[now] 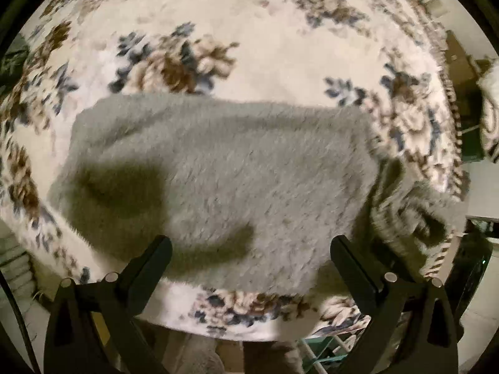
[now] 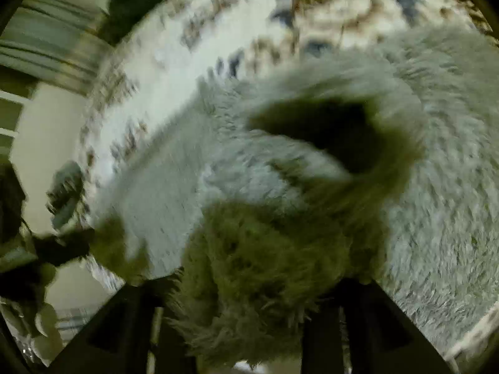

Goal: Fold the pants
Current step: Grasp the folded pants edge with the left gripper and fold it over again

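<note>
The grey fuzzy pants (image 1: 218,168) lie folded in a broad rectangle on a floral cream cloth (image 1: 249,31). My left gripper (image 1: 249,243) is open and empty, its two black fingers hovering just above the near edge of the pants. At the right end of the pants a bunched part (image 1: 405,212) is lifted. In the right wrist view, my right gripper (image 2: 246,283) is shut on a thick bunch of the pants (image 2: 249,265), and the fabric curls up in a loop ahead of it. That view is blurred by motion.
The floral cloth ends at a fringed border on the right (image 1: 452,99). Beyond it are dark furniture and a pale floor (image 1: 480,187). Below the near edge, a green wire rack (image 1: 324,349) shows. In the right wrist view, pale walls (image 2: 46,143) lie on the left.
</note>
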Motion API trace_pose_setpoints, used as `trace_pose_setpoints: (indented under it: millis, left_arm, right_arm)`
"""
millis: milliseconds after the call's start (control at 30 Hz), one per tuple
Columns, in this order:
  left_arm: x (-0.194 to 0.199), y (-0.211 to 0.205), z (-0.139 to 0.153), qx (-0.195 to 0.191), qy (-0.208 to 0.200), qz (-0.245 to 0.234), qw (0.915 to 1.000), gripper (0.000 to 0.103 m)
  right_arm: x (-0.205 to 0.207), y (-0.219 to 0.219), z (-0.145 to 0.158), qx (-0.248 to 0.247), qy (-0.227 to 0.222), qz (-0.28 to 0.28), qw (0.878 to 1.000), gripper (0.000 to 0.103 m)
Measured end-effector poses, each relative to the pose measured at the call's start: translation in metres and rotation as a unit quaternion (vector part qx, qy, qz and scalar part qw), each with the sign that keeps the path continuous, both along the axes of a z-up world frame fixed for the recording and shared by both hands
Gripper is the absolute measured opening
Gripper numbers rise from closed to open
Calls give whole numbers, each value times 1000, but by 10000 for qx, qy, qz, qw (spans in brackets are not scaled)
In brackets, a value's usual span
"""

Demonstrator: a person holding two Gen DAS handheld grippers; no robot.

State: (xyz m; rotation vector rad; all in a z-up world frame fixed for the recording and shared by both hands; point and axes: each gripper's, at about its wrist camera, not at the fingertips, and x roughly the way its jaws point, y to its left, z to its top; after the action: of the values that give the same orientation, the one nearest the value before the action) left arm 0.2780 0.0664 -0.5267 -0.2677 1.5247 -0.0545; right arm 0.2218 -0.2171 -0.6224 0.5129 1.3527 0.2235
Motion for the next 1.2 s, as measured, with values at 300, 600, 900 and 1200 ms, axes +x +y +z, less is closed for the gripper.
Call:
trace_pose_setpoints:
  millis: [300, 600, 900, 1200]
  left_arm:
    - [38, -103, 6, -942, -310, -1286, 9867, 103]
    - [56, -189, -70, -675, 271, -1789, 9812, 21]
    - [37, -140, -74, -474, 28, -993, 9939, 17]
    - [21, -139, -26, -207, -724, -989, 9922, 98]
  right_arm:
    - [-41, -90, 68, 619, -33, -878, 9942, 91]
    - [-49, -233, -14, 392, 871, -1962, 9759, 92]
    - [7, -224, -43, 109, 807, -1165, 9899, 51]
    - [22, -203, -3, -1120, 946, -538, 9877, 74]
